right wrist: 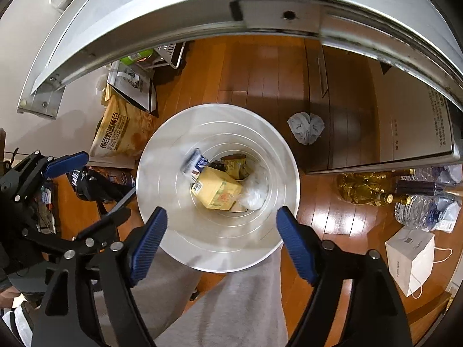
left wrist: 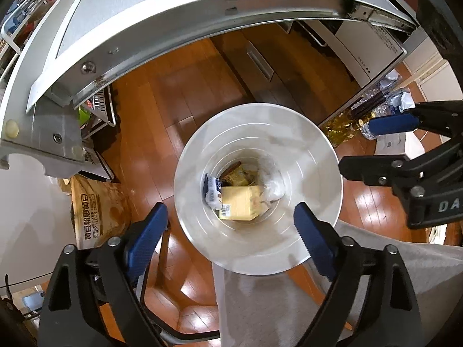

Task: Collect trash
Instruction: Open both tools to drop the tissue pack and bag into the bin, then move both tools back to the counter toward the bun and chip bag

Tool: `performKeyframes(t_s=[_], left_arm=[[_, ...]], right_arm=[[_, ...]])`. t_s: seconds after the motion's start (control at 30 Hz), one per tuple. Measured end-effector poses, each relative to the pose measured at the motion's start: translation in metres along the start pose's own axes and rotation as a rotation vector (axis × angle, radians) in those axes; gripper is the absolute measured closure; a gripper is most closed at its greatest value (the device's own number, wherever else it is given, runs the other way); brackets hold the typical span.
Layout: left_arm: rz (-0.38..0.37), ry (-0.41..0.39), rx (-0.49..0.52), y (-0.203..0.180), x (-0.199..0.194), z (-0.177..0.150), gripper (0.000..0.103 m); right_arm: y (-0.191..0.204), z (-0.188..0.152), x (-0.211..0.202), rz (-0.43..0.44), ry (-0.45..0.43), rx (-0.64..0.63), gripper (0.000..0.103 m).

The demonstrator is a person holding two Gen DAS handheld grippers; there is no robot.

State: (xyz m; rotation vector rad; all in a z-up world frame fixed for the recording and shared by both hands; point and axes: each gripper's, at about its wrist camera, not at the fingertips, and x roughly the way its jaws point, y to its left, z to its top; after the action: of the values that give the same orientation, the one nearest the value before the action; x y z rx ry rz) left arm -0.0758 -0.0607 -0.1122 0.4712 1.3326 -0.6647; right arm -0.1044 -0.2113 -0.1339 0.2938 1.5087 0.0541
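From the left wrist, the left gripper (left wrist: 231, 219) hangs over the round white plastic bin (left wrist: 312, 156), fingers wide apart, holding nothing; a yellow cardboard box (left wrist: 240, 202) lies inside. Over on the right wrist, the right gripper (right wrist: 221, 225) (equally wide, equally bare) hovers there too, a crumpled grey wad (right wrist: 306, 127) on the wooden floor (right wrist: 254, 72) beside the bin.

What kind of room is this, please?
Probably a home kitchen. A metal-edged counter overhangs a wooden floor, a soy flour bag and oil bottles stand nearby, and a white trash bin sits below both open grippers.
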Motion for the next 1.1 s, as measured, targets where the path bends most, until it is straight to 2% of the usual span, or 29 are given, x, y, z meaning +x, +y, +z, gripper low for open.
performKeyframes(t_s=[0.2,0.3,0.4,0.47,0.53,0.63,0.87,1.1], left_arm=[[-0.031,0.028,-0.040,0.005,0.003,-0.001,0.009],[-0.059,0.044,-0.073,0.008,0.005,-0.001,0.009],[-0.052,0.050,-0.080,0.007,0.005,-0.002,0.009],[-0.050,0.059,-0.078,0.007,0.005,-0.003,0.007],[-0.055,0.066,-0.077,0.005,0.005,-0.004,0.003],[-0.056,0.075,-0.071,0.004,0.001,-0.007,0.003],[-0.045,0.080,-0.065,0.004,-0.009,-0.012,0.003],[-0.034,0.111,-0.088,0.008,-0.015,-0.014,0.003]], right_arm=[[0.002,-0.004,0.003,0.021,0.021,0.006,0.020],[0.004,-0.005,0.003,0.031,0.016,0.005,0.013],[0.001,-0.006,0.001,0.038,0.018,0.017,0.010],[-0.002,-0.006,0.001,0.045,0.024,0.034,0.004],[-0.007,-0.008,0.000,0.083,0.038,0.055,0.005],[-0.011,-0.011,0.001,0.136,0.079,0.076,0.004],[-0.018,-0.017,-0.017,0.110,0.062,0.073,0.004],[-0.022,-0.021,-0.027,0.084,0.089,0.060,0.004]])
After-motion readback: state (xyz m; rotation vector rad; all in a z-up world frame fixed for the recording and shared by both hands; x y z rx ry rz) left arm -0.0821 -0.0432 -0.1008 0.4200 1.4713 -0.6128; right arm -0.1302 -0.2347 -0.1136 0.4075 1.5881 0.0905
